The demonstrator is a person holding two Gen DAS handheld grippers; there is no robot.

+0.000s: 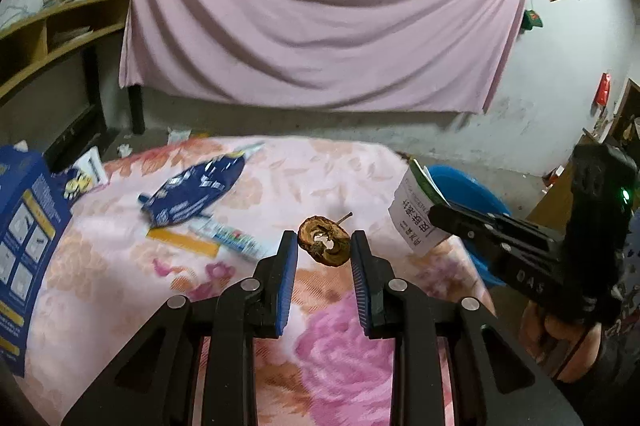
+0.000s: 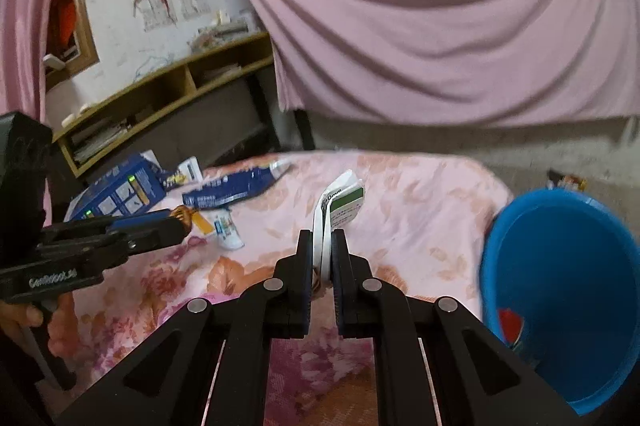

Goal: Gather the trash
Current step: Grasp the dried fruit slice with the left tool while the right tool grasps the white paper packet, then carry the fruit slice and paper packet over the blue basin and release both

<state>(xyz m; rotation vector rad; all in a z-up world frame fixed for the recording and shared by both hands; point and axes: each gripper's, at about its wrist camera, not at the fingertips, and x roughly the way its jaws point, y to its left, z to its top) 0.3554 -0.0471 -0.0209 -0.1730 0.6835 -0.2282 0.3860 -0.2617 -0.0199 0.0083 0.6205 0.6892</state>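
Note:
A brown, withered apple core [image 1: 325,245] with a short stem hangs above the floral tablecloth [image 1: 340,338], and my left gripper [image 1: 323,246] is shut on it, one blue pad on each side. The right wrist view shows the same core [image 2: 186,216] at the tip of the left gripper [image 2: 176,224]. My right gripper [image 2: 322,235] is shut on a flattened white and green carton [image 2: 343,202], which stands up between its fingers. From the left wrist view this carton [image 1: 414,218] sits near the table's right edge. A blue basin [image 2: 560,286] stands just to its right, below table level.
On the far left of the table lie a blue foil snack bag [image 1: 192,194], a white tube [image 1: 236,240], a yellow card [image 1: 182,244] and a blue box [image 1: 24,246]. A pink sheet [image 1: 320,6] hangs behind, with a wooden shelf [image 2: 172,94] on the left. The basin holds something red.

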